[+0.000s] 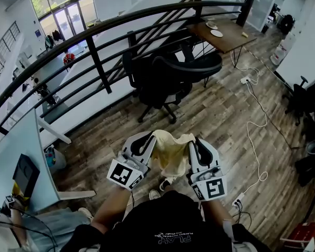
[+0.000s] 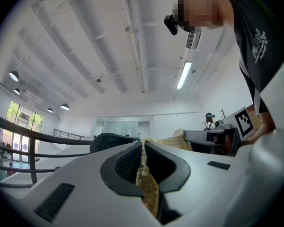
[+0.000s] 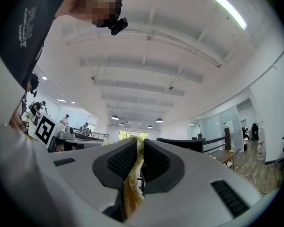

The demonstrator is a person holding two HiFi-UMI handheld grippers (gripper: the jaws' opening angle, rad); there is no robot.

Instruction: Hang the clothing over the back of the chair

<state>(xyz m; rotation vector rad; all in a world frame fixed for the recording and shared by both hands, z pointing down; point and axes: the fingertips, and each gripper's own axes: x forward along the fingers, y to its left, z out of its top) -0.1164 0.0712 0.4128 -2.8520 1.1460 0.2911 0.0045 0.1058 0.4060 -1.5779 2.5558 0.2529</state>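
Observation:
A pale yellow piece of clothing point(image 1: 170, 151) hangs stretched between my two grippers in the head view, held up in front of the person's body. My left gripper point(image 1: 145, 140) is shut on its left edge, and the cloth point(image 2: 146, 178) runs pinched between the dark pads. On the other side my right gripper point(image 1: 195, 145) is shut on the right edge, with the fabric point(image 3: 132, 178) squeezed between its pads. The black office chair point(image 1: 165, 80) stands farther ahead by the railing, its back point(image 2: 111, 141) showing just beyond the left gripper.
A curved black railing point(image 1: 94, 51) runs behind the chair. A wooden desk point(image 1: 226, 35) with plates stands at the upper right. A white cable point(image 1: 257, 125) trails across the wood floor on the right. A white table point(image 1: 21, 156) stands at the left.

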